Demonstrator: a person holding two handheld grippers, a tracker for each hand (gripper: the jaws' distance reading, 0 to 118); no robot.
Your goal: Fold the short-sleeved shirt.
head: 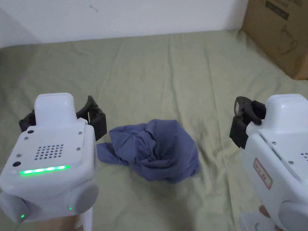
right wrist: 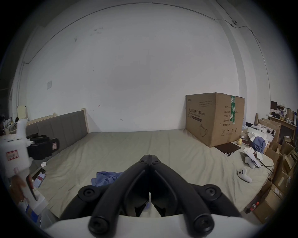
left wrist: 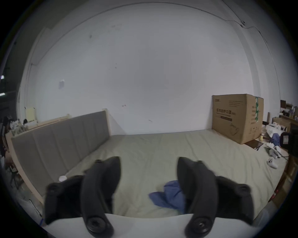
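A blue short-sleeved shirt lies crumpled in a heap on the olive-green bed sheet, between the two grippers. My left gripper hovers to the shirt's left, jaws spread wide and empty; in its own view the shirt lies low, partly behind the right jaw. My right gripper is held to the shirt's right, clear of it. In the right gripper view its jaws meet tip to tip with nothing between them, and the shirt sits lower left.
A large cardboard box stands at the bed's far right corner. A grey padded headboard runs along the left side. A white controller and a dark tablet lie on the sheet at right; a phone lies at left.
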